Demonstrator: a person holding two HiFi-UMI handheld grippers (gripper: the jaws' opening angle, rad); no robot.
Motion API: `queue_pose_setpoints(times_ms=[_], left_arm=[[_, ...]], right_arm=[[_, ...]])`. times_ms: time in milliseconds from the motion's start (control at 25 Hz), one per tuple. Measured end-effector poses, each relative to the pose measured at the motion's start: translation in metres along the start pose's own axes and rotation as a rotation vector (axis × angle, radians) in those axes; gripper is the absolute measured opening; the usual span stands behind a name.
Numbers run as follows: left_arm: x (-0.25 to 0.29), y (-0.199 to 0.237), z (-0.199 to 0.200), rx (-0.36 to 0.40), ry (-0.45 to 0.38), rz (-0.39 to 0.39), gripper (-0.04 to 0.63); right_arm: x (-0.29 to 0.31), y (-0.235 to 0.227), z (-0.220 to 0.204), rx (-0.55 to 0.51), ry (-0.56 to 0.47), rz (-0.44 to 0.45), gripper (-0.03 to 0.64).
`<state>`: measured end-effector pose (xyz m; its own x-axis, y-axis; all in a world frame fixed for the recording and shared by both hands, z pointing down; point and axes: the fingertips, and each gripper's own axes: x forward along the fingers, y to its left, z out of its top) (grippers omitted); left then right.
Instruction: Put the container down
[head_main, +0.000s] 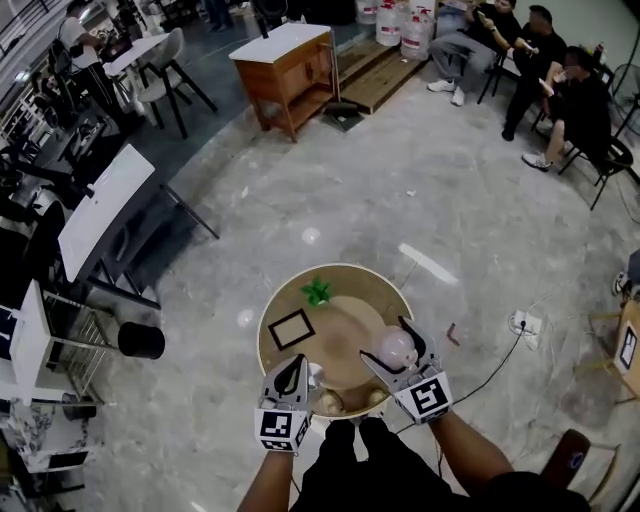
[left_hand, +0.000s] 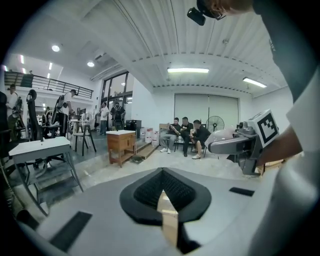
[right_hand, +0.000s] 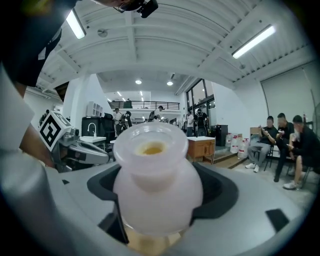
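The container (head_main: 396, 347) is a translucent white jar with a wide mouth (right_hand: 152, 148) and something yellowish inside. My right gripper (head_main: 398, 352) is shut on it, and the jar (right_hand: 156, 185) fills the space between the jaws, held above the right part of a round wooden table (head_main: 345, 325). My left gripper (head_main: 292, 378) hovers at the table's near left edge. It is shut on a thin pale wooden piece (left_hand: 168, 212). The right gripper (left_hand: 239, 144) shows from the side in the left gripper view, and the left gripper (right_hand: 75, 146) shows in the right gripper view.
A green plant-like ornament (head_main: 317, 291) and a black square frame (head_main: 291, 328) lie on the table, with two beige round things (head_main: 331, 402) at its near edge. A black stool (head_main: 141, 340), white desk (head_main: 105, 205), floor socket with cable (head_main: 521, 323), wooden cabinet (head_main: 287, 62) and seated people (head_main: 530, 55) surround it.
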<state>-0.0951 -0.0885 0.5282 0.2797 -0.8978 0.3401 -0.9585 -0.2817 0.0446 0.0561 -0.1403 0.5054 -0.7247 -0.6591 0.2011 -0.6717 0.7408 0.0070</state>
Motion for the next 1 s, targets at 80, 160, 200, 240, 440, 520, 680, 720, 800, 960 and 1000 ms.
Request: queue_pose_setpoints(times_ms=[80,160,200,240,440,520,680,720,800,960,1000], left_arm=[[0.013,0.008,-0.012,0.003,0.008,0.000,-0.006],[0.026,0.016,-0.027,0.000,0.016,0.005,-0.006],[0.032,0.020,-0.035,-0.003,0.023,0.008,-0.006],[0.038,0.024,-0.044,-0.007,0.031,0.011,-0.006],[0.061,0.043,-0.094,-0.031,0.078,0.004,-0.006],[0.066,0.046,-0.120,-0.039,0.107,0.001,-0.006],[0.095,0.064,-0.164,-0.051,0.122,0.024,-0.006],[0.101,0.068,-0.173,-0.051,0.124,0.028,-0.006],[0.110,0.073,-0.190,-0.051,0.135,0.031,-0.006],[0.125,0.078,-0.222,-0.064,0.165,0.026,-0.006],[0.127,0.077,-0.227,-0.066,0.172,0.022,-0.006]], right_arm=[[0.013,-0.005,-0.020,0.001,0.030,-0.002,0.410],[0.027,-0.009,-0.045,-0.013,0.047,-0.004,0.410],[0.034,-0.011,-0.057,-0.013,0.061,-0.006,0.410],[0.041,-0.012,-0.069,-0.012,0.078,-0.009,0.410],[0.078,-0.008,-0.134,0.015,0.186,-0.016,0.410],[0.086,-0.004,-0.169,0.016,0.227,-0.007,0.410],[0.115,-0.007,-0.240,0.003,0.268,0.016,0.410],[0.120,-0.006,-0.257,0.005,0.283,0.021,0.410],[0.128,-0.005,-0.290,0.009,0.319,0.026,0.410],[0.144,-0.012,-0.347,0.011,0.380,0.025,0.410],[0.147,-0.013,-0.358,0.011,0.394,0.024,0.410]])
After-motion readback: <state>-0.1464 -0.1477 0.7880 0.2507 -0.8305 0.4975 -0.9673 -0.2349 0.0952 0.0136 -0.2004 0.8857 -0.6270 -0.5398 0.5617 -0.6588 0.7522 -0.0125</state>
